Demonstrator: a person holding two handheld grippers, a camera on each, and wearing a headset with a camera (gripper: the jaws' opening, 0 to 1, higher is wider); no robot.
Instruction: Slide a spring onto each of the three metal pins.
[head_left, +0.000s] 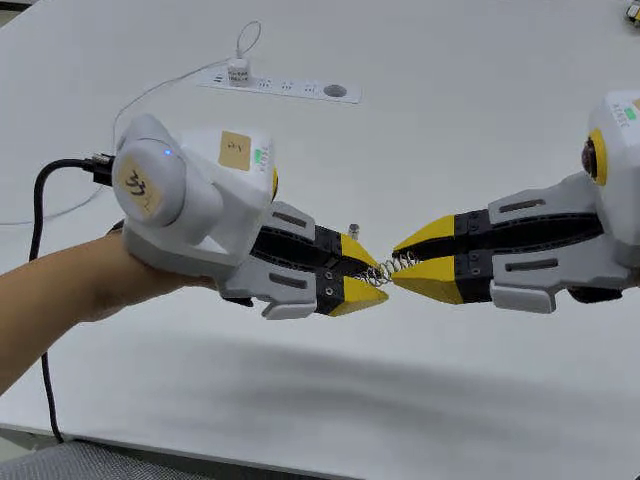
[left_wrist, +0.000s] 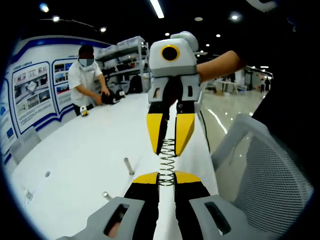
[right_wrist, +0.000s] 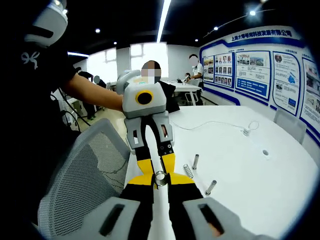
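A small steel spring (head_left: 390, 268) hangs in the air between two yellow-tipped grippers that meet nose to nose above the white table (head_left: 450, 130). My left gripper (head_left: 378, 278) is shut on one end of it and my right gripper (head_left: 398, 264) is shut on the other. In the left gripper view the spring (left_wrist: 167, 160) runs from my own tips (left_wrist: 167, 179) up into the right gripper (left_wrist: 170, 151). I cannot tell if a pin is inside it. Two metal pins (right_wrist: 195, 161) (right_wrist: 210, 187) stand on the table, with a loose spring (right_wrist: 188, 171) lying beside them.
A white power strip (head_left: 280, 87) with a plugged charger lies at the far side. A black cable (head_left: 40, 260) trails from the left gripper over the near table edge. A mesh chair (left_wrist: 265, 165) stands beside the table. A person (left_wrist: 87, 80) works at the far end.
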